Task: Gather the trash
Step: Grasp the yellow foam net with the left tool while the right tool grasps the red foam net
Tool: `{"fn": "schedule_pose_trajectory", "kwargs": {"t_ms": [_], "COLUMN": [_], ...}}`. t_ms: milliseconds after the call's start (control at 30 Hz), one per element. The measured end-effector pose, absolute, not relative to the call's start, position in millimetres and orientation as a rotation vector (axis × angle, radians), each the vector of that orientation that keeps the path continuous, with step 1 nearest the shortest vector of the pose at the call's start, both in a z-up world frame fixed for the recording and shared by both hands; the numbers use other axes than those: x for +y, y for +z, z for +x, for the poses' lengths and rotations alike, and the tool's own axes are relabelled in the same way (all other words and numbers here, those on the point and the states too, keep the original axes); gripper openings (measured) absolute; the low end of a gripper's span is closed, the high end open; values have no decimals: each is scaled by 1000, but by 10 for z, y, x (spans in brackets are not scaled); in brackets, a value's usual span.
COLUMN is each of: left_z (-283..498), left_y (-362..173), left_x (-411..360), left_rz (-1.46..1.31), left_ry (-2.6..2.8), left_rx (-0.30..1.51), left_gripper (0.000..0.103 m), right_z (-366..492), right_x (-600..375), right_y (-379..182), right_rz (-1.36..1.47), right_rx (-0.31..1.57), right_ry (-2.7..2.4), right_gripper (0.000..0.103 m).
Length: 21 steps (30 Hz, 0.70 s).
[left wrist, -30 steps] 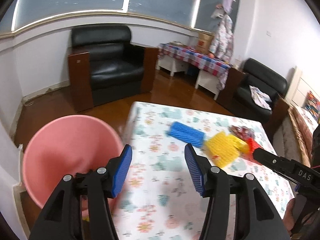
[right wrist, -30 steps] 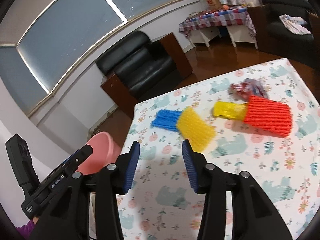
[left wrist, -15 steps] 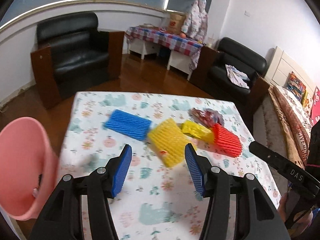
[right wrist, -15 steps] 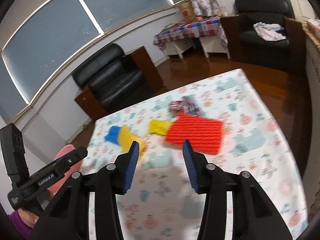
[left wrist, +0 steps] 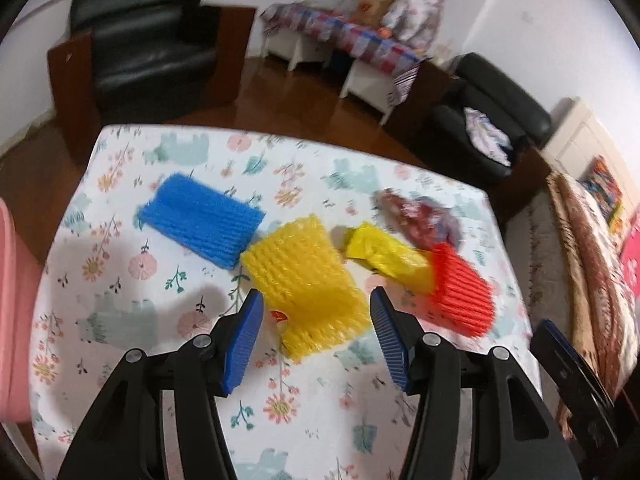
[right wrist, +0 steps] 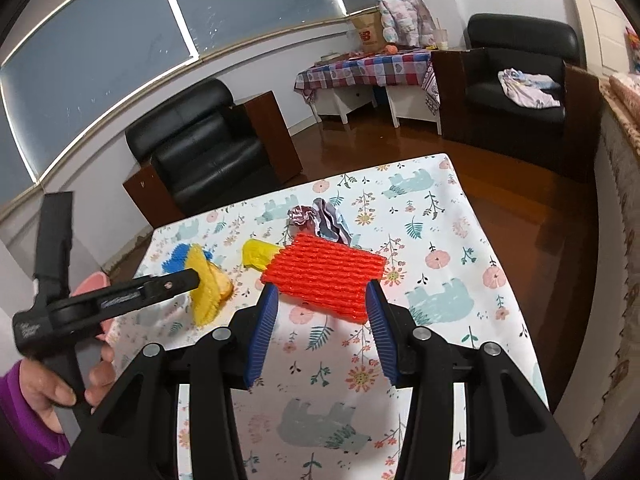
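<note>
I have both grippers over the table (left wrist: 120,280), which wears a floral cloth with bears. My left gripper (left wrist: 316,332) has its fingers spread apart with nothing pinched, framing the near end of the yellow foam net (left wrist: 308,276). My right gripper (right wrist: 320,324) is likewise released, its fingers straddling the near edge of the red foam net (right wrist: 324,276); I cannot tell whether they touch it. A blue foam net (left wrist: 204,220) lies left of the yellow one, touching it. A yellow wrapper (left wrist: 380,252) and a crumpled foil wrapper (right wrist: 320,220) sit just behind the red net. The pink bin (left wrist: 12,300) stands at the table's left edge.
</note>
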<state>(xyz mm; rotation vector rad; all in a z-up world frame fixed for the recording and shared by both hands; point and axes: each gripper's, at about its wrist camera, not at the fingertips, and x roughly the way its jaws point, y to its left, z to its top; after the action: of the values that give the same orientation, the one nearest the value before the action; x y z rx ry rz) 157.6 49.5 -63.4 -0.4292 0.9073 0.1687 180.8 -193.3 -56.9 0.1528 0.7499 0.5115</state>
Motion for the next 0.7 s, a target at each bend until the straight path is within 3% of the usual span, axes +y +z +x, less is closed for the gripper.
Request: {"fn": "schedule_pose_trajectory", "kwargs": {"t_ms": [233,300,367,467,700], "left_z": [1715,1713,1718,1699,1588], "left_y": [-892,-902,-911,-869,-833], "left_x": [534,531,518,479,458], "left_rz": [-443,-419,-404,-364,-330], "left_ry": [213,221,214,215,200], "left_rx": [949,935,935,920,912], "left_gripper": [55,49,30,13,10], "right_z": [1862,1880,1899,1917,2054], "right_x": [-1738,-1660,-1568,-1502,-1435], "right_y": [-554,-559,-569,-611,-821], "right_rz": [79,50,10,-37,-117], "right_rx": [742,747,757,767,834], "right_ry": [546,554,563,561,504], "right_gripper": [46,46,46,46,47]}}
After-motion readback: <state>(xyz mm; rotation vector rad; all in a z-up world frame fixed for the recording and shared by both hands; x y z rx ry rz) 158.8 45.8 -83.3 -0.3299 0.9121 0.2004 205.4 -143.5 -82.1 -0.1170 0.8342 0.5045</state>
